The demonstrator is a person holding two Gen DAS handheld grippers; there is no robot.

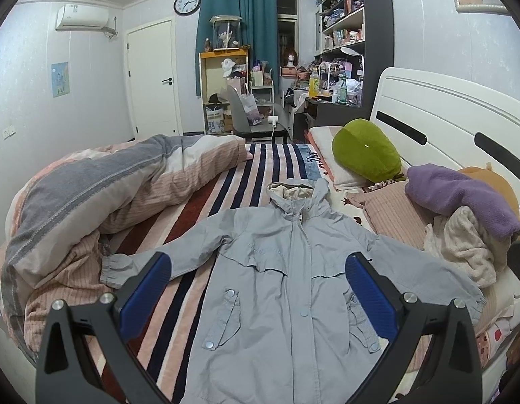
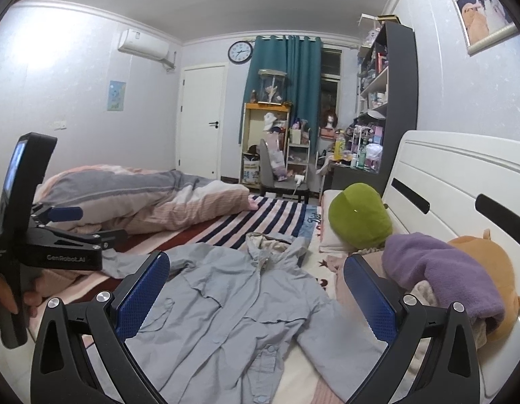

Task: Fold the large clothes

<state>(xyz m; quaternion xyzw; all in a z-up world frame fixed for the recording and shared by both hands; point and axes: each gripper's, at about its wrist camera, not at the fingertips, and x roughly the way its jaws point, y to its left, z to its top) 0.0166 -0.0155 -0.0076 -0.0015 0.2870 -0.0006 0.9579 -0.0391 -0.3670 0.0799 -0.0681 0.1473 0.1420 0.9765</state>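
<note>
A light blue hooded jacket [image 1: 280,269] lies spread flat, front up, on the striped bed cover [image 1: 226,181], hood toward the headboard and both sleeves stretched out sideways. My left gripper [image 1: 258,289] hovers open above the jacket's lower half, its blue pads wide apart and empty. The right wrist view shows the same jacket [image 2: 233,306] from the right side. My right gripper [image 2: 256,293] hangs open over the jacket's chest and right sleeve, holding nothing. The left gripper [image 2: 78,229] also shows at the left edge there, held by a hand [image 2: 11,299].
A bunched striped duvet [image 1: 102,181] fills the bed's left side, touching the left sleeve cuff. A green plush [image 1: 366,155], pillows and a pile of purple and cream clothes [image 1: 461,208] sit by the white headboard [image 1: 438,111]. Chair, desk and shelves stand beyond.
</note>
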